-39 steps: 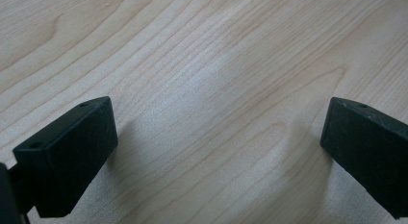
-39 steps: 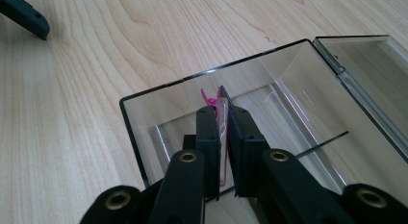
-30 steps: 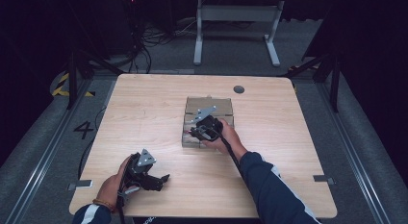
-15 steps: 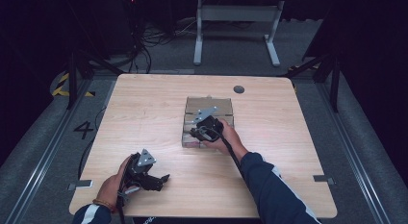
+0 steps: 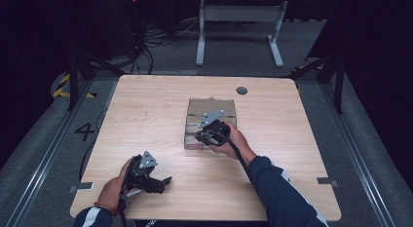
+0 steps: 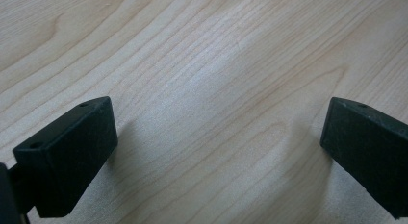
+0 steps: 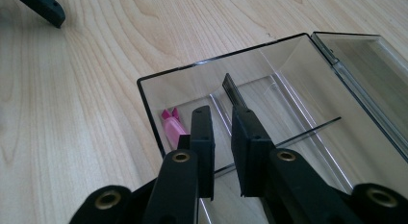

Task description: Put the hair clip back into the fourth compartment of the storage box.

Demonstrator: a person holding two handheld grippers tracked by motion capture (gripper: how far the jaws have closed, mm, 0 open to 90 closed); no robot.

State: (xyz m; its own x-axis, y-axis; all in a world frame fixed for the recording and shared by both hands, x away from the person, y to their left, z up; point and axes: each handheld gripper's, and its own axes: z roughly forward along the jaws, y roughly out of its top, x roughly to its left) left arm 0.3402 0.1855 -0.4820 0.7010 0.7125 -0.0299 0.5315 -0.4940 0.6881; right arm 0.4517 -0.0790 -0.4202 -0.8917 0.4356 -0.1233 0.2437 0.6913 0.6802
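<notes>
A clear plastic compartment box [image 5: 194, 142] lies open at mid-table, its lid [image 7: 365, 65] folded back. My right gripper [image 5: 200, 137] hovers over the box's near-left corner. Its jaws [image 7: 221, 113] have just been opening and stand a narrow gap apart, pressing on nothing. A thin dark strip [image 7: 233, 92] stands upright in the box just beyond the right jaw's tip. A small pink piece [image 7: 172, 130] lies in the corner compartment. My left gripper [image 5: 163, 183] rests at the front left of the table, its jaws [image 6: 216, 152] wide open over bare wood.
The wooden table [image 5: 146, 115] has a round dark cable hole [image 5: 242, 90] near its far edge. Clear ribs split the box [image 7: 216, 60] into long compartments. A tip of the left gripper [image 7: 43, 7] shows far off in the right gripper view.
</notes>
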